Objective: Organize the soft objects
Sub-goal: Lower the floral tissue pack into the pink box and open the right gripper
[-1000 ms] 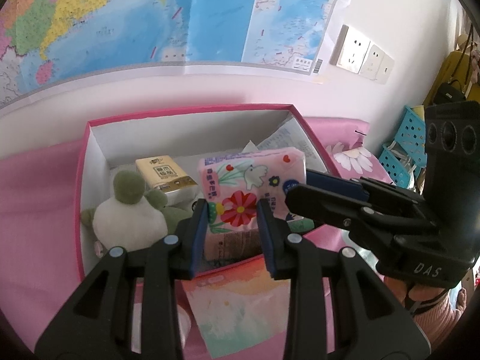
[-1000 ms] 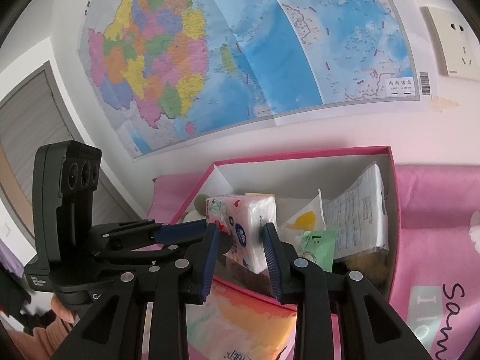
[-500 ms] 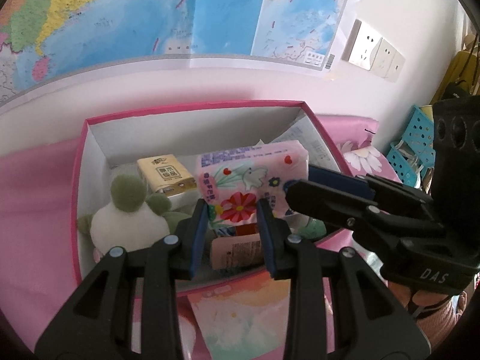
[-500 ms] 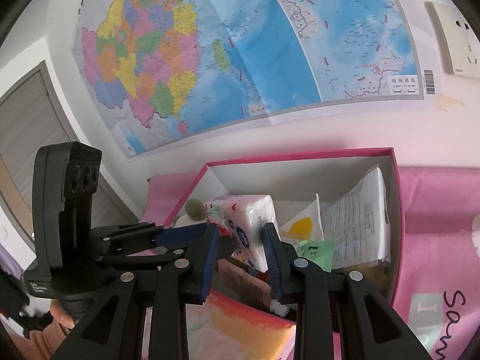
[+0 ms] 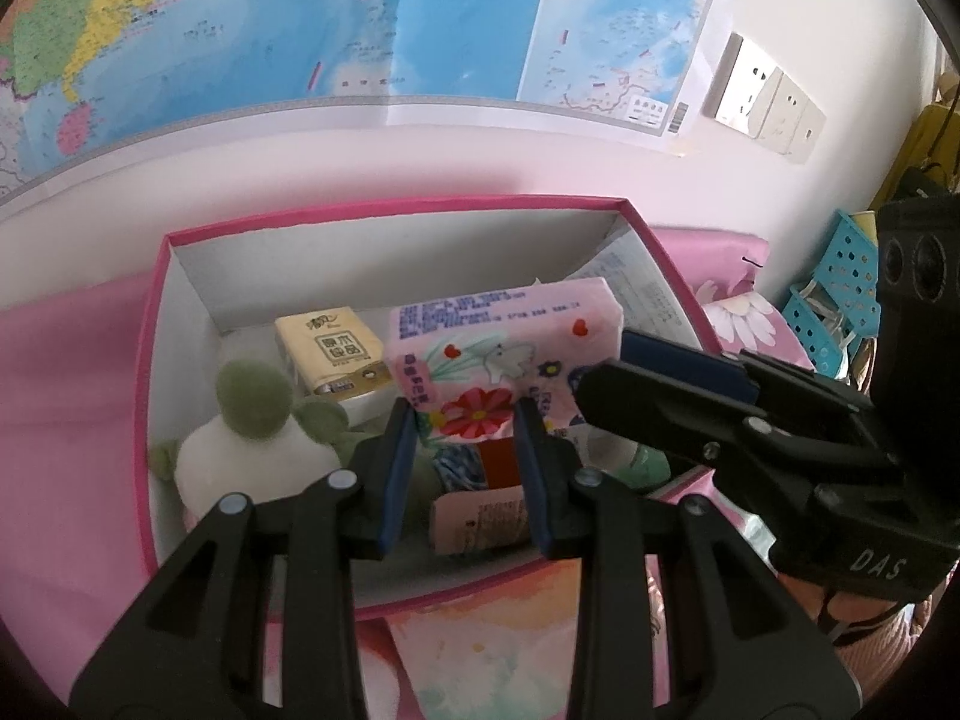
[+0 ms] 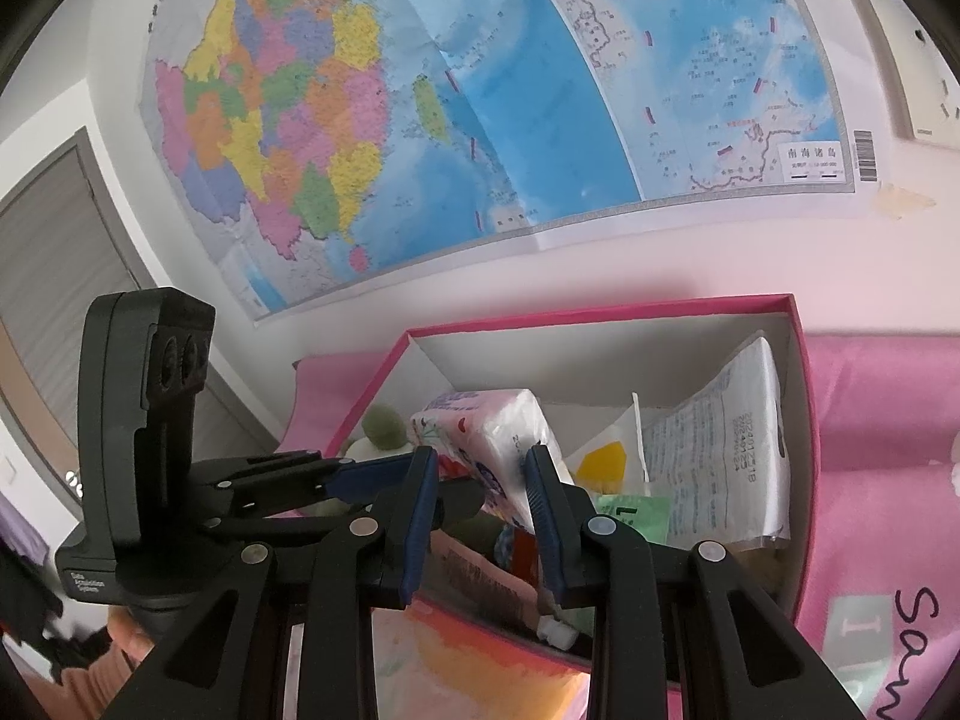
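A pink flower-printed tissue pack [image 5: 498,354] hangs above the open pink box [image 5: 157,372]. My left gripper [image 5: 462,420] is shut on its near edge. My right gripper [image 6: 480,468] is shut on its other end [image 6: 498,438]; it also shows in the left wrist view [image 5: 678,372]. In the box lie a green and white plush toy [image 5: 246,438], a yellow tissue pack [image 5: 330,348], a pink tube [image 5: 480,519], a green packet [image 6: 630,516] and a clear printed bag [image 6: 732,444].
The box stands on a pink cloth [image 5: 66,396] against a white wall with a large map [image 6: 480,90]. A colourful card [image 5: 498,654] lies in front of the box. Blue baskets [image 5: 840,300] and wall sockets [image 5: 762,102] are at the right.
Both grippers have carried the flowered tissue pack forward and higher over the box; more of the box floor and the pink tube now show beneath it.
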{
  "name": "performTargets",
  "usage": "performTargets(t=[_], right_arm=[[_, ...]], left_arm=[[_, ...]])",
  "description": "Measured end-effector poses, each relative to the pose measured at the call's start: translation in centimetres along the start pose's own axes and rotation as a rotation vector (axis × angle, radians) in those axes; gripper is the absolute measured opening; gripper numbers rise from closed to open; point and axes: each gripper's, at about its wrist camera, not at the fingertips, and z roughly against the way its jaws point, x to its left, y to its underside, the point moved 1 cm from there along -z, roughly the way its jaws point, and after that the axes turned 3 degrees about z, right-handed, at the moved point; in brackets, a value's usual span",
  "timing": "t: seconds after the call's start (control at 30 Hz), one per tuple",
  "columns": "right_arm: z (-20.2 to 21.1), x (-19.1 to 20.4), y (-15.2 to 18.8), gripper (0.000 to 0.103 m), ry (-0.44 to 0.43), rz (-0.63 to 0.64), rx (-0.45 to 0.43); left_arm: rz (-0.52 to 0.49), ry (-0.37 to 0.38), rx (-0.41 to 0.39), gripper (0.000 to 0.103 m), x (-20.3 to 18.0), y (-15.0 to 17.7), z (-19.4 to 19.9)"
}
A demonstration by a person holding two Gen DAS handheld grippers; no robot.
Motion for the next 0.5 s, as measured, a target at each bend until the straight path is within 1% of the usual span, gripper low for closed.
performTargets(t=[0.5], right_arm=[[-1.1,-0.4,-0.2,0.032,-0.006,-0.023,0.012]], left_arm=[[0.020,-0.021,0.019,0.034,0.2,-0.4,-0.8]])
